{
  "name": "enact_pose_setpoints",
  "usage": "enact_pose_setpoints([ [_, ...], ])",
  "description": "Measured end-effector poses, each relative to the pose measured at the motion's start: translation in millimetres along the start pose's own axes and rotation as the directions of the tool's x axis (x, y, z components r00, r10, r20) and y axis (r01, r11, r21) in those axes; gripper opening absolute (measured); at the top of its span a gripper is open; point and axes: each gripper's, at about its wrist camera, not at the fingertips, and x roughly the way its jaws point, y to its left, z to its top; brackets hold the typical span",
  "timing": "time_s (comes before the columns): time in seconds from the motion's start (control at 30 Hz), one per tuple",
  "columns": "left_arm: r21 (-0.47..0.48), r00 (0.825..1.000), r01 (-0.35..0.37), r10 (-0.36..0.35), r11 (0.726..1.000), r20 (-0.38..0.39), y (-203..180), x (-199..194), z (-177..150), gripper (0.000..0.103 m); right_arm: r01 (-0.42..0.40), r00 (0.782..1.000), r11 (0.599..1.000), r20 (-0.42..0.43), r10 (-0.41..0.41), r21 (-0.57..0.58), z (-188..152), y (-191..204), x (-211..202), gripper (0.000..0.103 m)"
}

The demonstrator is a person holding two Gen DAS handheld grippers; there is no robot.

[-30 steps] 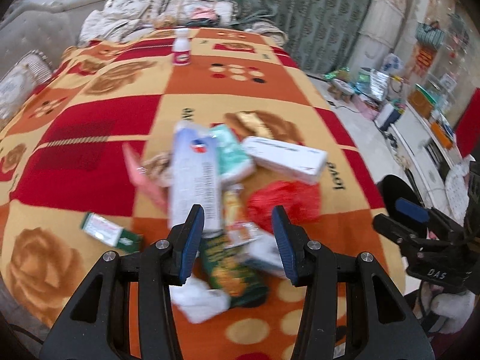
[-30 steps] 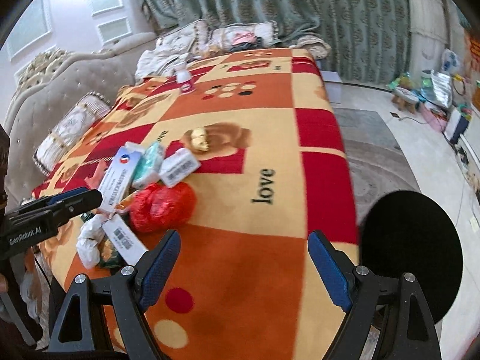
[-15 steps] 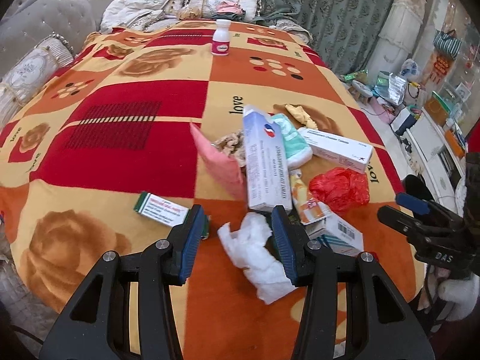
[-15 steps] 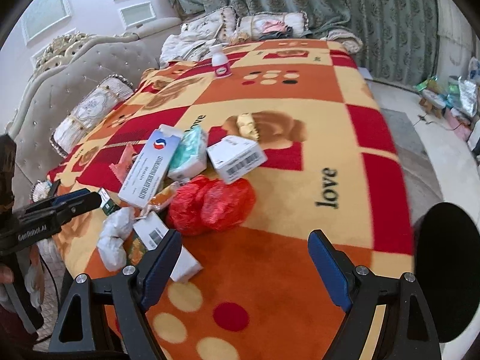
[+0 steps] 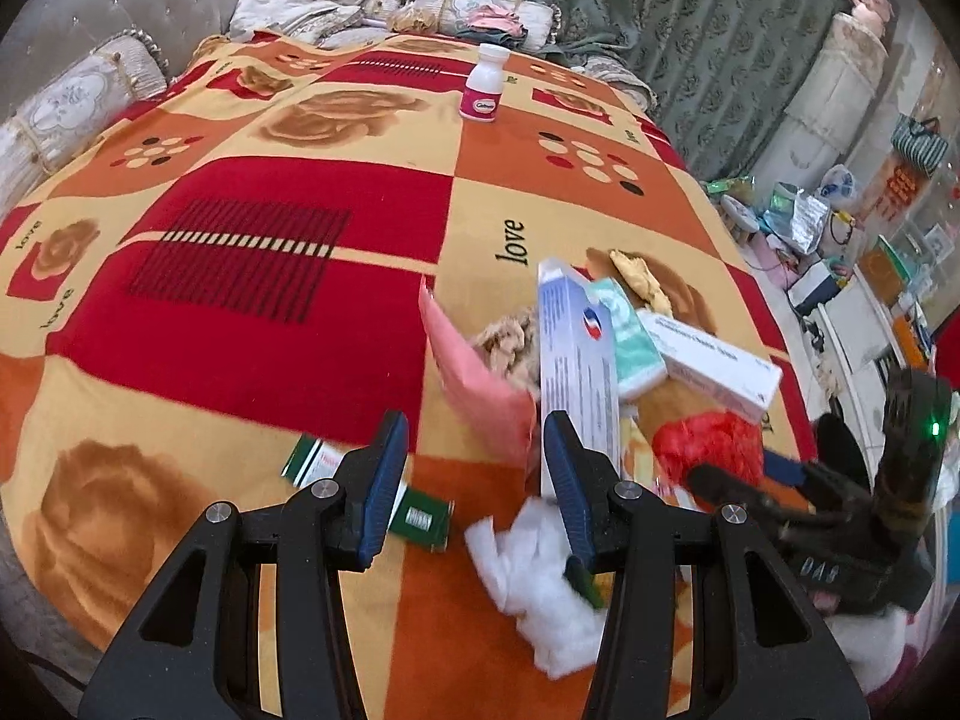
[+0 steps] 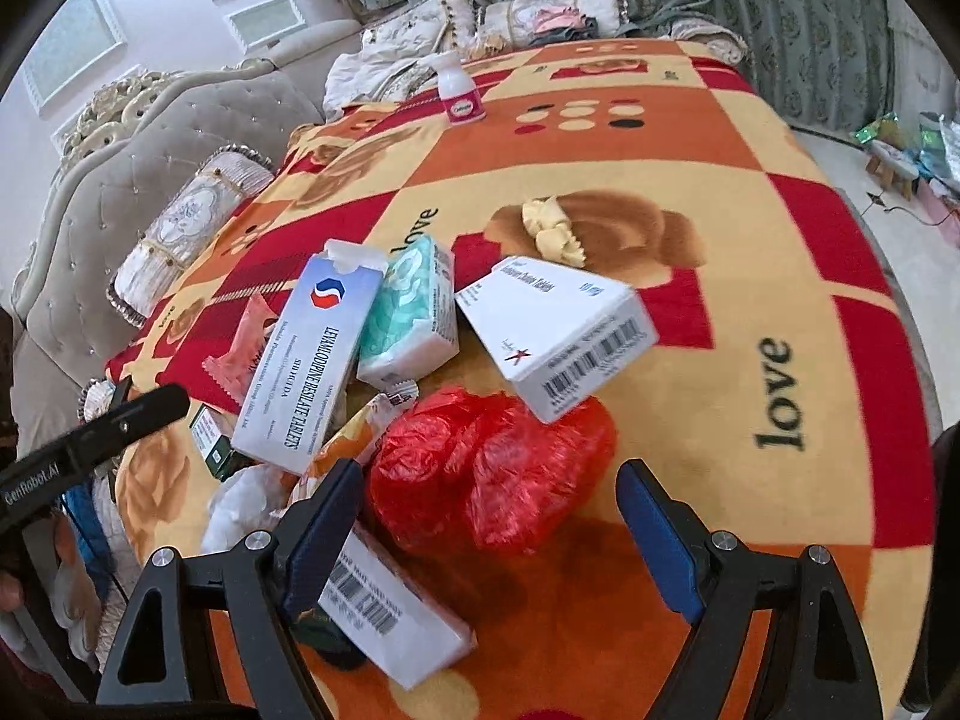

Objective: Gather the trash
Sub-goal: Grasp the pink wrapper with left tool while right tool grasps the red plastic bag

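Your trash sits heaped on the bed blanket (image 6: 690, 192), toward its near edge; at the heart of the heap lies a crumpled red plastic bag (image 6: 492, 474), directly ahead of your right tongs (image 6: 489, 531), whose blue pads stand wide apart with nothing between them, the bag just beyond their tips; a white barcoded carton (image 6: 558, 330) leans tilted over the bag at its 12 o'clock; at the carton's 9 o'clock lies a teal tissue pack (image 6: 411, 312), and beside that a long blue-and-white tablet box (image 6: 306, 360) with its flap open; a second barcoded white box (image 6: 390, 618) lies by the left pad of the right tongs, partly hidden by it; an orange sachet (image 6: 354, 438) pokes out between the tablet box and the bag.

Your left tongs (image 5: 474, 480) are parted too, holding nothing; a pink wrapper (image 5: 474, 378) stands up just beyond their gap; a wad of white tissue (image 5: 540, 570) lies at 5 o'clock from that gap, partly behind the right pad; a small green-and-white box (image 5: 420, 519) lies at 7 o'clock, partly behind the left pad; a yellowish crumpled scrap (image 5: 639, 279) rests at the heap's far side.

Well apart, at 12 o'clock up the blanket, a white bottle with a pink label (image 5: 485, 90) stands upright; pillows (image 5: 474, 6) lie past it at the headboard end.
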Motion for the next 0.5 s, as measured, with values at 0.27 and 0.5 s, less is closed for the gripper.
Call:
enact_pose_setpoints([
  [0.27,-0.034,0.999,0.014,-0.015,0.999,-0.032,5.2,32.3,18.0,0.045,-0.038,0.999,0.999,-0.020,0.039,0.037,-0.3,-5.9,15.0,0.075],
  [0.5,-0.065,0.994,0.093,-0.096,0.994,-0.052,16.7,30.6,8.6,0.014,-0.075,0.997,0.997,-0.008,0.075,-0.005,-1.4,2.5,8.6,0.044],
])
